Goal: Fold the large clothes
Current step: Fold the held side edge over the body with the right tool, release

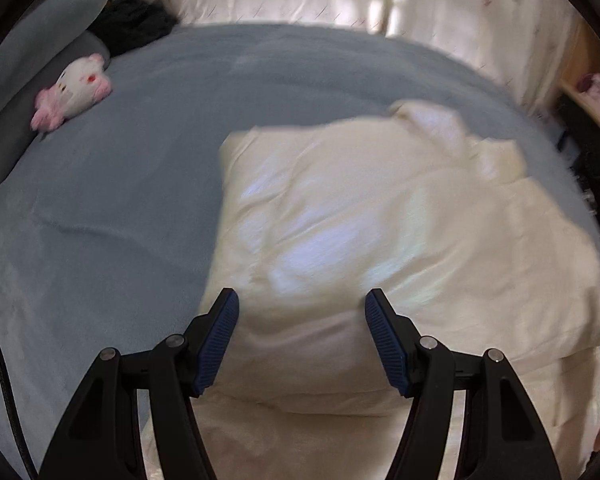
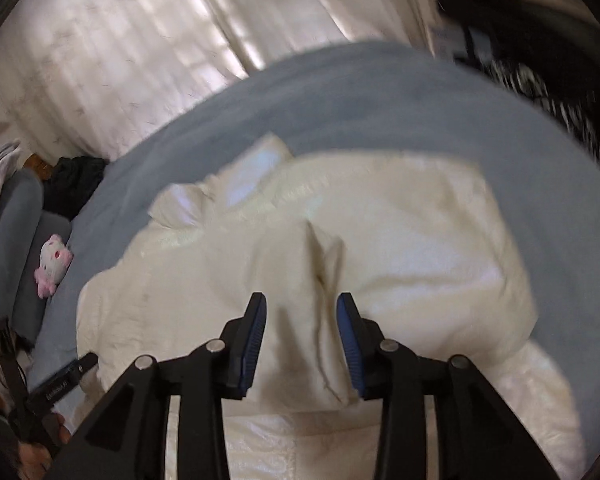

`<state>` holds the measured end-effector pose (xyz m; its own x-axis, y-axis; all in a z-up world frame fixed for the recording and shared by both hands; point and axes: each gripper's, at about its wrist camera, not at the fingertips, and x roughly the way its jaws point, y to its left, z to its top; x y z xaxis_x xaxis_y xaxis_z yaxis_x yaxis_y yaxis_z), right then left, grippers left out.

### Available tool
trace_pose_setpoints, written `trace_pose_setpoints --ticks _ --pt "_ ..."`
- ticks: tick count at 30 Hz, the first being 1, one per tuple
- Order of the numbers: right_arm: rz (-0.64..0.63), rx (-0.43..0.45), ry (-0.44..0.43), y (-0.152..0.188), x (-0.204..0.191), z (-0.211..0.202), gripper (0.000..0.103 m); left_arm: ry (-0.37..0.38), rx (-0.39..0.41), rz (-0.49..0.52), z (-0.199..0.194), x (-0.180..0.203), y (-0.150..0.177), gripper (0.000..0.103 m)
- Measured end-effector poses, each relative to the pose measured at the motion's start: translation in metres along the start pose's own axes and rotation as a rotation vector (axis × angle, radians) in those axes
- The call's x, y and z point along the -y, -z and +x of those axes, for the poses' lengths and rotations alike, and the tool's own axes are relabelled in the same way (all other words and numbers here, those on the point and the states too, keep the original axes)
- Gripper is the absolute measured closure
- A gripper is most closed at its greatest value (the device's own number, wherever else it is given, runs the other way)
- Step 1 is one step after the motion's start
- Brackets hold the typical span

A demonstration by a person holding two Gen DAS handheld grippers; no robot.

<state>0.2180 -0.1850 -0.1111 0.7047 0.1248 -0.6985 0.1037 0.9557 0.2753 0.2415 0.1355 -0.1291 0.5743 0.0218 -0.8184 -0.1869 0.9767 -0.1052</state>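
A large cream-white garment (image 1: 380,220) lies partly folded on a blue-grey bed (image 1: 120,200). It also shows in the right wrist view (image 2: 400,240), with a collar or sleeve bunched at its far end. My left gripper (image 1: 302,300) is open and empty, hovering over the garment's near left part. My right gripper (image 2: 301,304) is open and empty, over a raised crease in the middle of the garment. Both views are blurred by motion. The left gripper's body shows at the lower left of the right wrist view (image 2: 60,388).
A pink-and-white plush toy (image 1: 76,92) lies by grey pillows (image 1: 40,40) at the bed's head, with a black garment (image 1: 132,20) behind. Cream curtains (image 2: 120,60) hang past the bed. A shelf (image 1: 592,100) stands at the right.
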Motion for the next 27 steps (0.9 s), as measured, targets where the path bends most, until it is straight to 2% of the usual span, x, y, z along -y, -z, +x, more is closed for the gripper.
trace_pose_setpoints --ticks 4,7,9,12,17,21,27 --pt "-0.120 -0.001 -0.053 -0.005 -0.046 0.003 0.066 0.113 0.076 0.054 -0.016 0.028 -0.011 0.039" --pt "-0.191 -0.011 -0.054 -0.005 -0.089 0.024 0.066 0.170 0.032 0.099 -0.011 0.054 -0.023 0.039" --pt "-0.222 -0.034 -0.059 -0.002 -0.107 0.043 0.066 0.155 -0.005 0.123 0.002 0.069 -0.030 0.039" --pt "-0.243 -0.069 -0.041 0.002 -0.119 0.073 0.066 0.063 0.027 0.130 0.020 0.078 -0.034 0.039" --pt "-0.324 -0.058 0.064 0.010 -0.098 0.104 0.069 -0.027 0.063 0.167 0.055 0.071 -0.037 0.039" --pt "-0.390 -0.009 0.158 0.010 -0.072 0.104 0.070 -0.020 0.094 0.185 0.065 0.060 -0.032 0.037" --pt "-0.339 0.018 0.187 0.004 -0.034 0.095 0.070 -0.010 0.093 0.133 0.073 0.037 -0.035 0.037"
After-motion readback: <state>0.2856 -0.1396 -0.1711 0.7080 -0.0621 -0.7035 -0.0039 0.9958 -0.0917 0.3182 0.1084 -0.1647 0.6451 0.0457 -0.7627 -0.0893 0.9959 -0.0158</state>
